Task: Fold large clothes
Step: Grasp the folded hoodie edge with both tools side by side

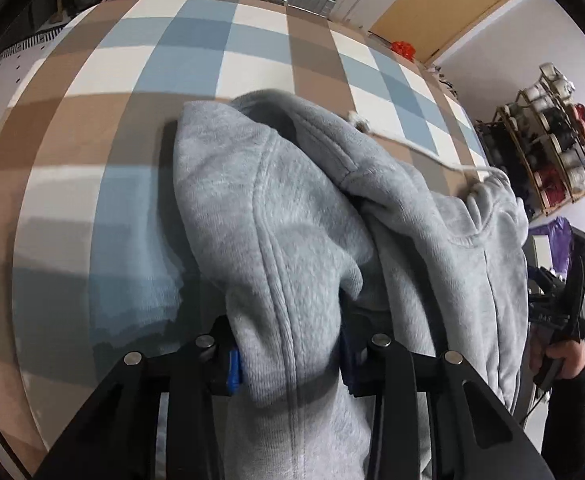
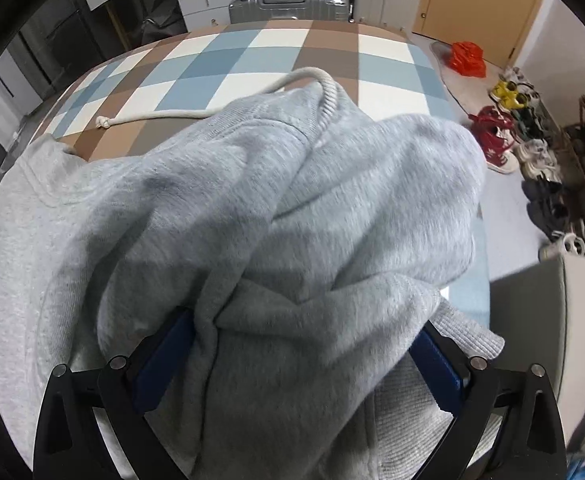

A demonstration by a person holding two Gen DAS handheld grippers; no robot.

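**A:** What do you have hold of?

**B:** A grey hooded sweatshirt (image 1: 292, 220), bunched and lifted over a bed (image 1: 172, 60) with a checked cover of blue, brown and white squares. Your left tongs (image 1: 292, 356) are clamped on a thick fold with a stitched seam running up it; the cloth fills the gap between the blue pads. Your right tongs (image 2: 296, 364) stand wider, yet they too pinch a fat gather of the same sweatshirt (image 2: 252, 220), near a ribbed cuff or hem.

**A:** And where does the rest of it lie?

**B:** Most hangs from your two grips and slumps forward toward the bed (image 2: 252, 52). The hood side points away from you. A pale drawcord (image 2: 196, 114) with a knotted end trails out to the left over the checks; in the left view the same drawcord (image 1: 412, 148) runs to the right.

**A:** How should you carry on?

**B:** By my judgement you are spreading it before folding. Draw your hands apart until the cloth between them goes taut, then lower it flat onto the bed. Each grip looks to hold several layers, so expect creases; a gentle shake should help. Mind the loose drawcord so it ends up inside the hood, not under the body.
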